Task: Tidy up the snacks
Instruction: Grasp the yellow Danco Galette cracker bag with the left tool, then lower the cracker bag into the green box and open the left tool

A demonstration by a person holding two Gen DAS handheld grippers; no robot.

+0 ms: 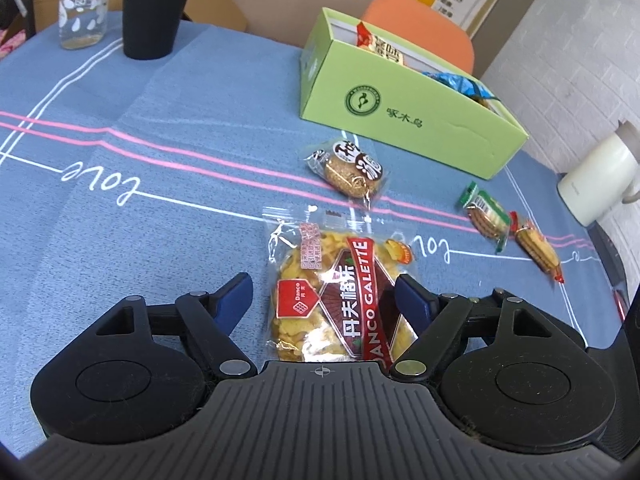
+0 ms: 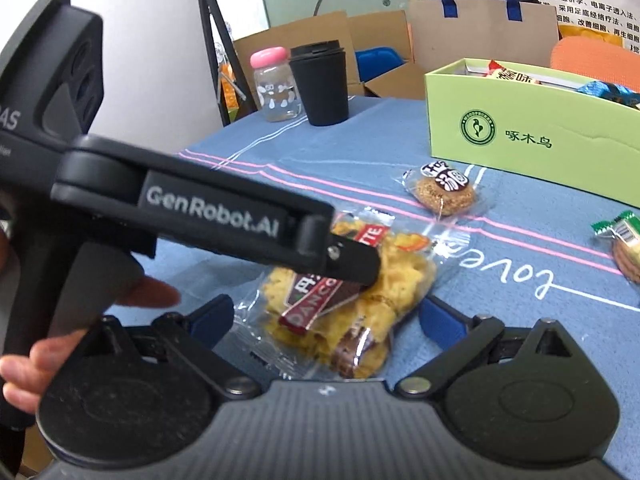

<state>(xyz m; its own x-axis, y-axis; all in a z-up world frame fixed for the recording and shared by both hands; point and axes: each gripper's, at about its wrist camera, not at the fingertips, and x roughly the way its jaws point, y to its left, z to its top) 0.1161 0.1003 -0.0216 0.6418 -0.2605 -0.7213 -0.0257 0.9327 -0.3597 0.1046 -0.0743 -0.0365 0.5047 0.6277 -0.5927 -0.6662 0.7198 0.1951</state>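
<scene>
A clear packet of yellow Danco galette (image 1: 336, 292) lies on the blue tablecloth. My left gripper (image 1: 324, 298) is open around it: the left blue pad stands clear and the right pad sits at the packet's edge. In the right wrist view the same packet (image 2: 344, 312) lies between the wide-apart pads of my open right gripper (image 2: 326, 318). There the left gripper's black finger (image 2: 352, 264) reaches over the packet from the left. A green box (image 1: 420, 120) with several snacks inside stands behind. A sesame cake packet (image 1: 352, 172) lies in front of the box.
Two biscuit packets, one green-wrapped (image 1: 486, 216) and one red-ended (image 1: 538, 250), lie to the right near the table's edge. A white jug (image 1: 596, 176) stands far right. A pink-capped bottle (image 1: 82, 8) and a black cup (image 1: 152, 12) stand at the back left. A hand (image 2: 24, 360) holds the left gripper.
</scene>
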